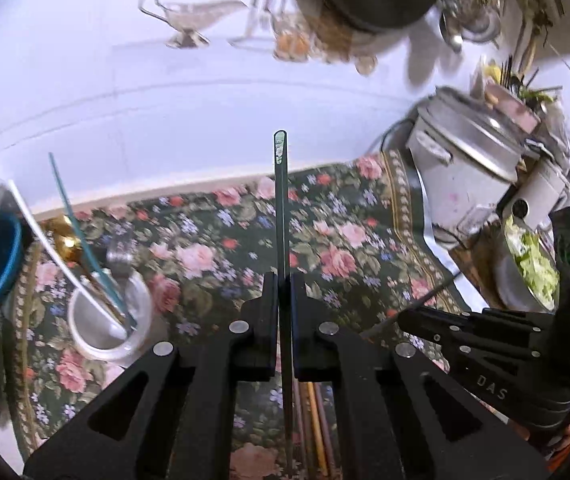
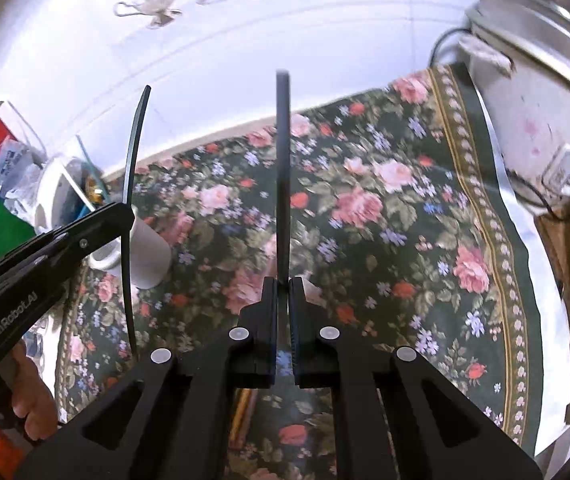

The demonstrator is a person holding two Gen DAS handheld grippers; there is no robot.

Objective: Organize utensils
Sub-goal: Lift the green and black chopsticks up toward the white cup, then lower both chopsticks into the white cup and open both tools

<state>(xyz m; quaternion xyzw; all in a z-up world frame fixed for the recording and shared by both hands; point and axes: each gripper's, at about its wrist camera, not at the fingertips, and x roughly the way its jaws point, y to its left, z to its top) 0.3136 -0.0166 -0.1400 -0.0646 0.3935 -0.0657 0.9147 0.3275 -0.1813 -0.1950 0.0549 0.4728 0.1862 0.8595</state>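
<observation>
**Two dark chopsticks pinched above the floral cloth**

Left hand-held gripper [image 1: 283,280] seen at bottom centre of its own view, fingers pressed together on a dark chopstick [image 1: 281,208] standing straight up the frame, tip reaching the pale wall band. Same gripper seen from the side at lower left of the right wrist view [image 2: 127,216], angled up toward the right, its chopstick [image 2: 131,200] running nearly vertical and slightly bowed. A bare hand [image 2: 33,404] wrapped round its handle near the lower left corner.

Right hand-held gripper [image 2: 283,284] likewise closed tight on a second dark chopstick [image 2: 283,168], upright at frame centre, blurred. Its body shown at lower right of the left wrist view [image 1: 405,316], pointing left.

White cup [image 1: 111,320] at lower left of the left view, resting on the floral cloth [image 1: 221,248], already holding a white utensil [image 1: 57,248] and a teal stick [image 1: 81,232], both leaning up-left. More sticks [image 1: 317,420] lying on the cloth beneath the left gripper.

Open cloth across the middle of both views. Crowded edges: rice cooker [image 1: 465,168] at right, bowl of greens [image 1: 533,264] at far right, white container with blue rim [image 1: 1,248] at far left. Cloth's far edge against the wall.
</observation>
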